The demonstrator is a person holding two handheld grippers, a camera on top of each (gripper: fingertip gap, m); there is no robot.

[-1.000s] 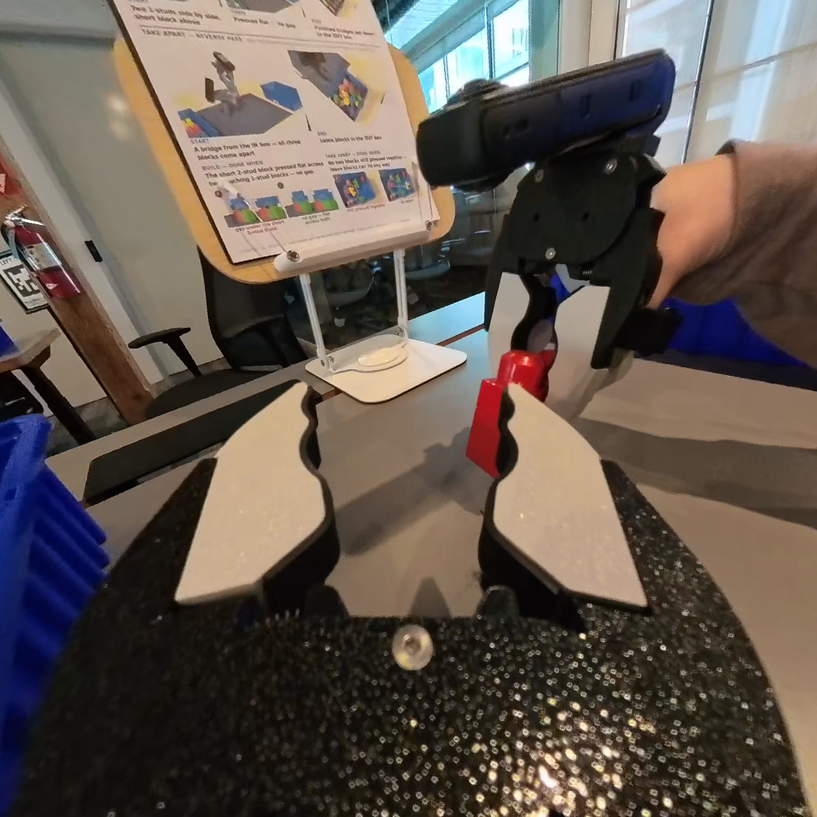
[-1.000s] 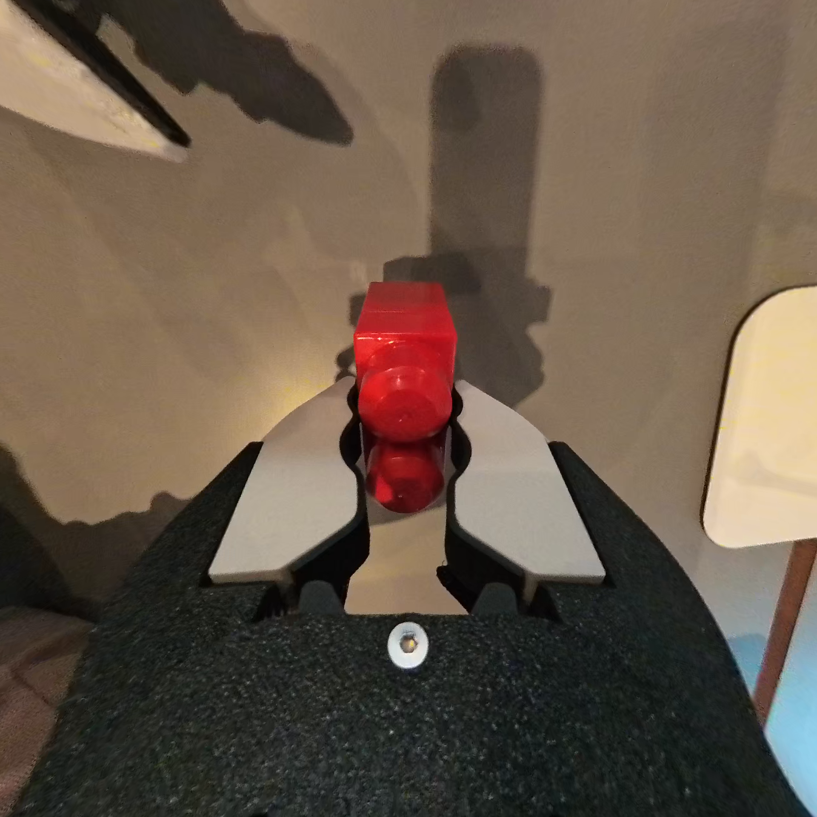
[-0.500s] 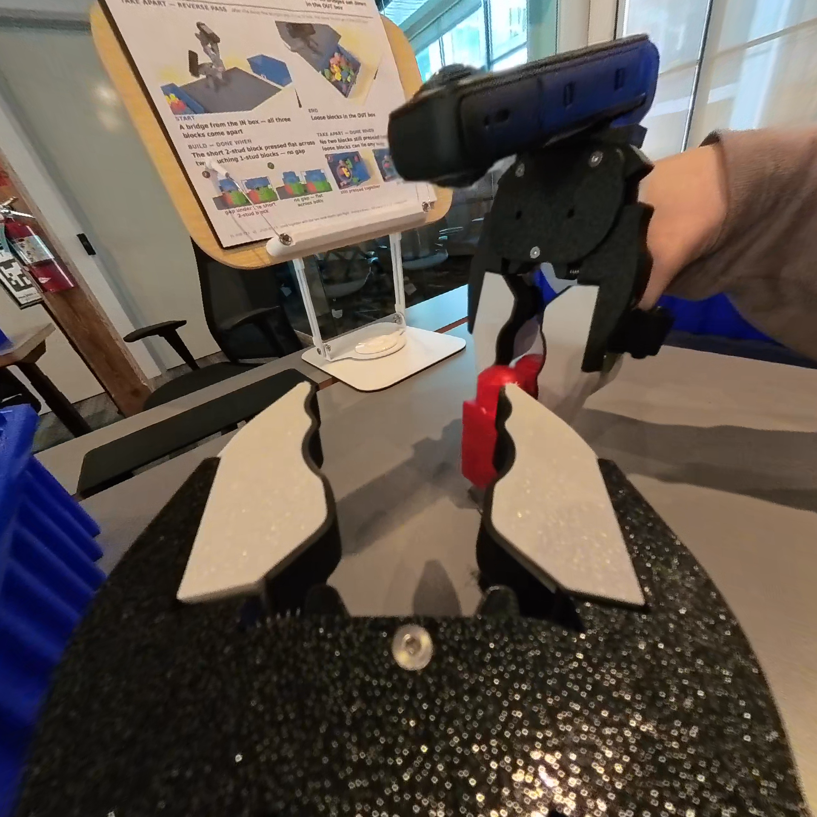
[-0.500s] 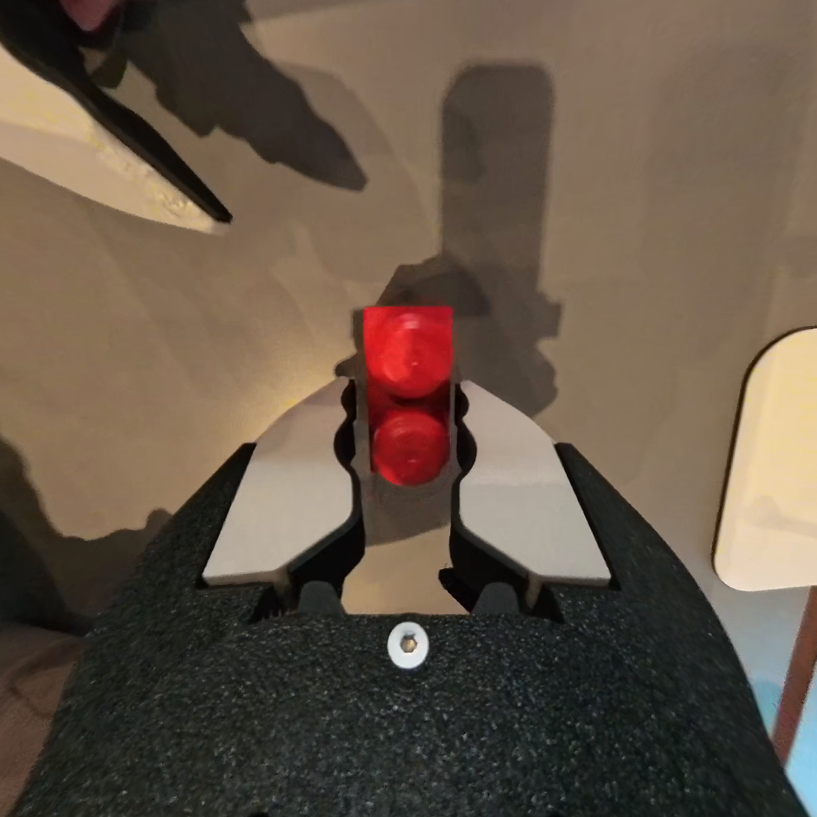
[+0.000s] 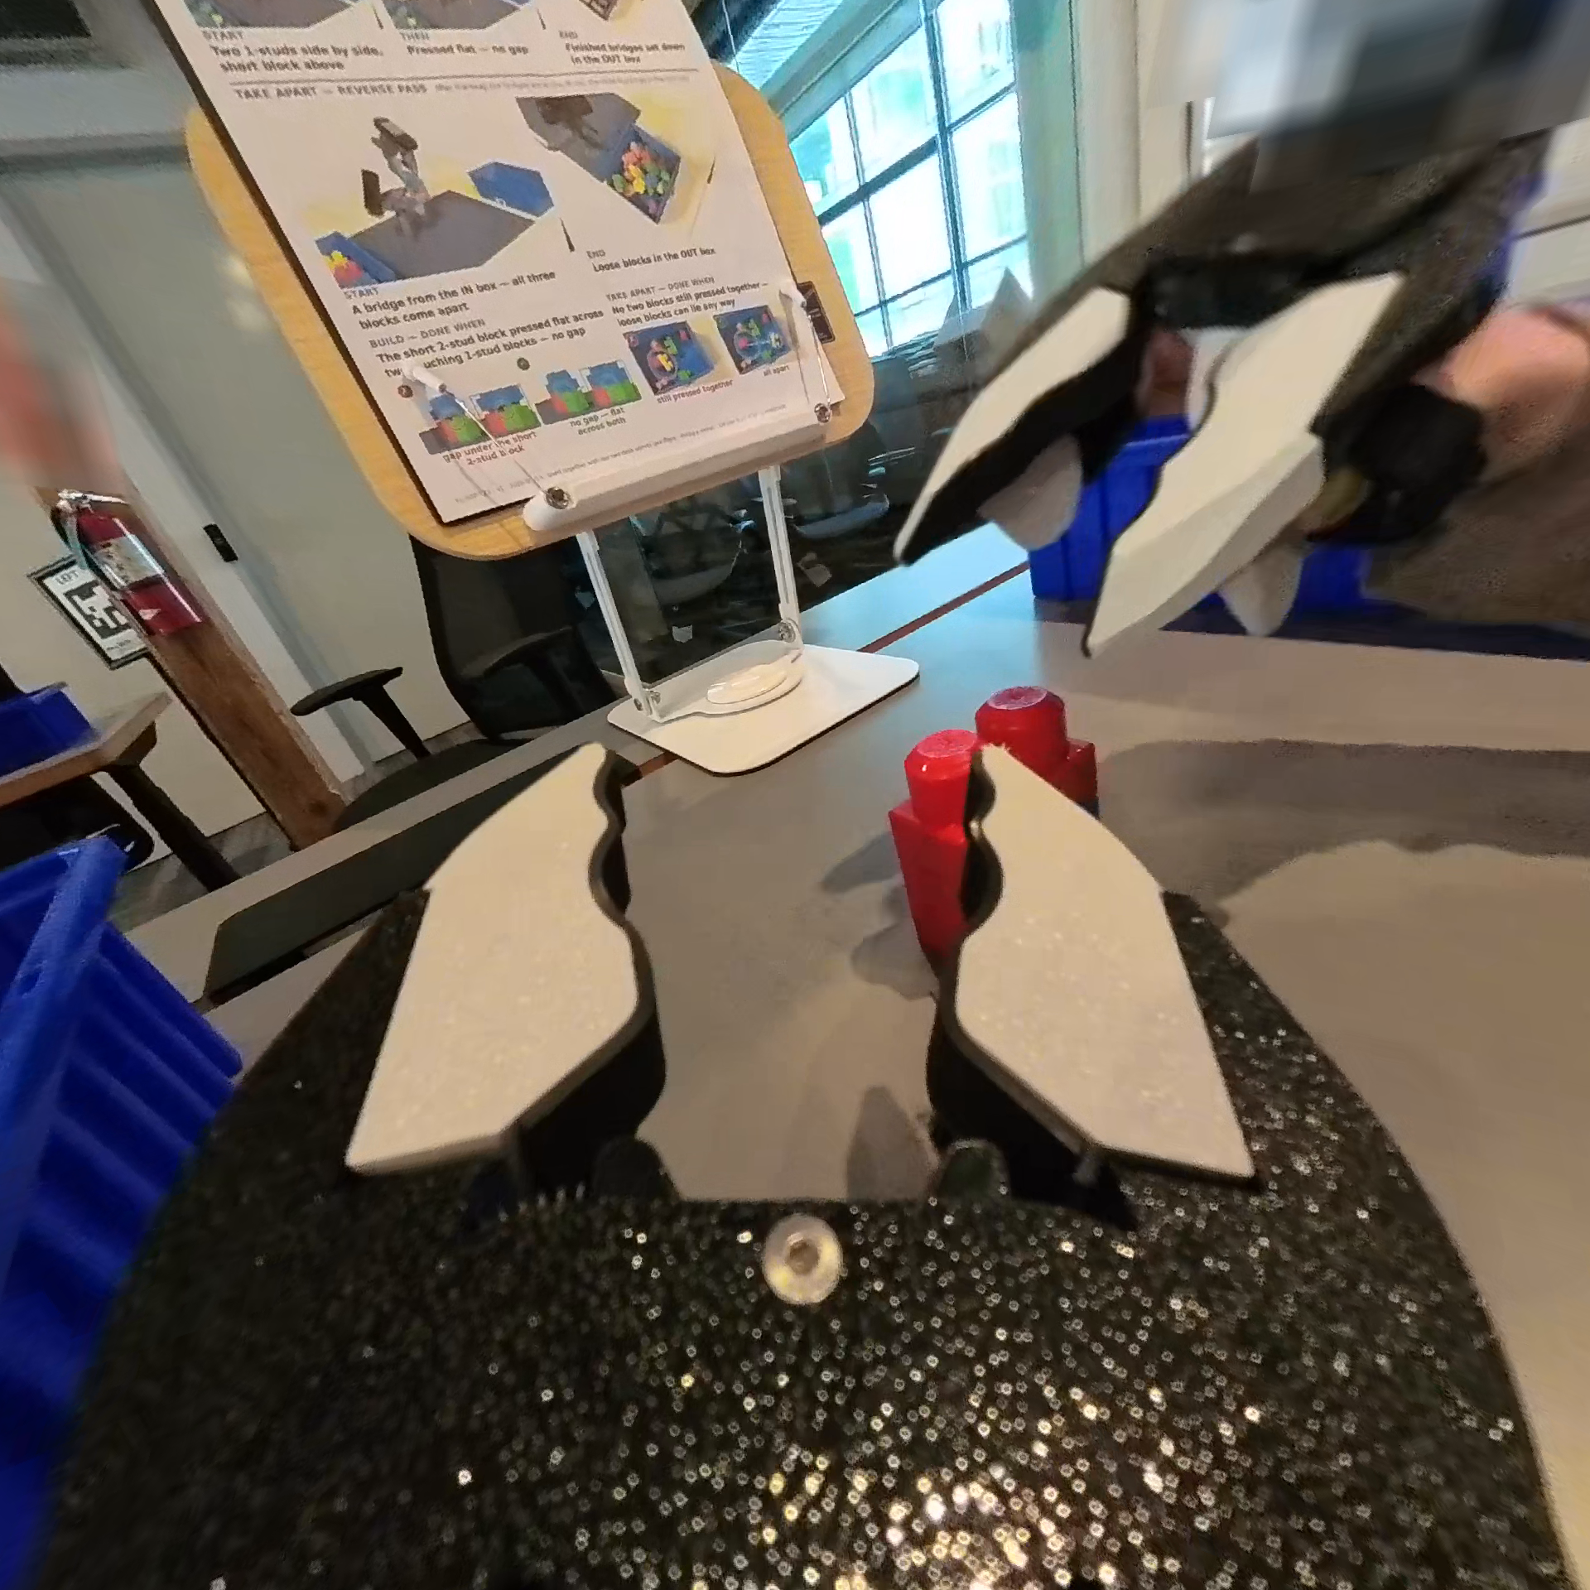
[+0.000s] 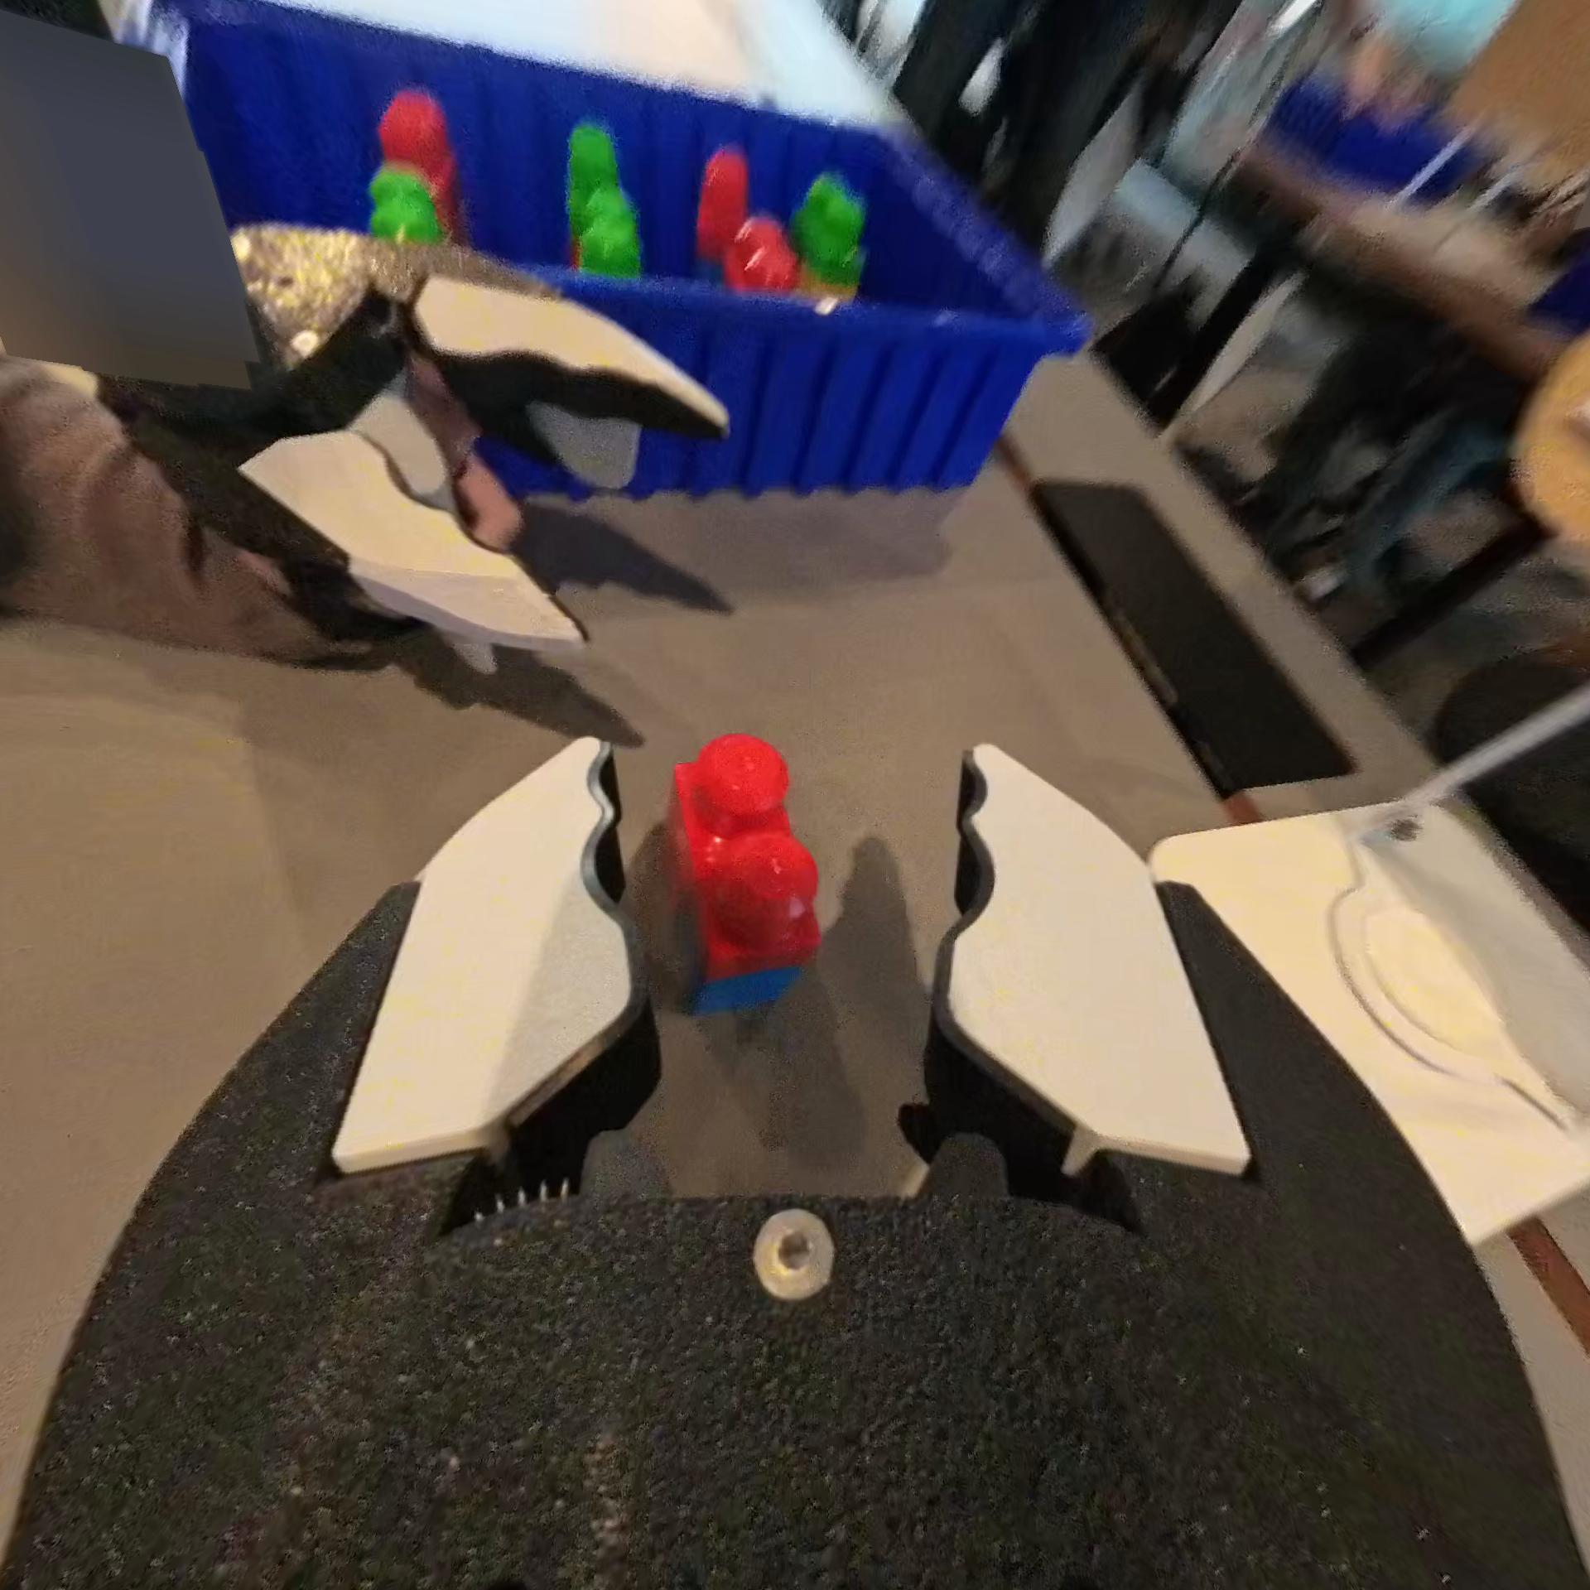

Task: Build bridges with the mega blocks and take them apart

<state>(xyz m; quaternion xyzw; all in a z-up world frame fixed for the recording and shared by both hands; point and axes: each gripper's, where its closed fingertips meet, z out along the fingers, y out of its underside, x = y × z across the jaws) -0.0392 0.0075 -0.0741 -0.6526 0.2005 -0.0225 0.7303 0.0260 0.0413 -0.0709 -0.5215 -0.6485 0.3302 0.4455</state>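
Note:
A red two-stud block (image 6: 747,869) stands upright on the grey table, with a blue block (image 6: 744,989) showing under its near end. In the left wrist view the red block (image 5: 933,839) sits partly behind my left gripper's right finger. My right gripper (image 6: 787,757) is open and empty, raised above and behind the red block; it also shows in the left wrist view (image 5: 998,594), up at the right. My left gripper (image 5: 796,761) is open and empty, low over the table just left of the block; it shows in the right wrist view (image 6: 654,525).
A blue bin (image 6: 826,396) holding several red and green blocks stands at the table's far side. Another blue bin (image 5: 77,1032) is at the left edge, and a third (image 5: 1110,525) behind the right gripper. An instruction board on a white stand (image 5: 766,705) stands behind the block.
My right gripper has let go of the red block, opened wide and lifted up and back. The red block now stands on the table. My left gripper stays open.

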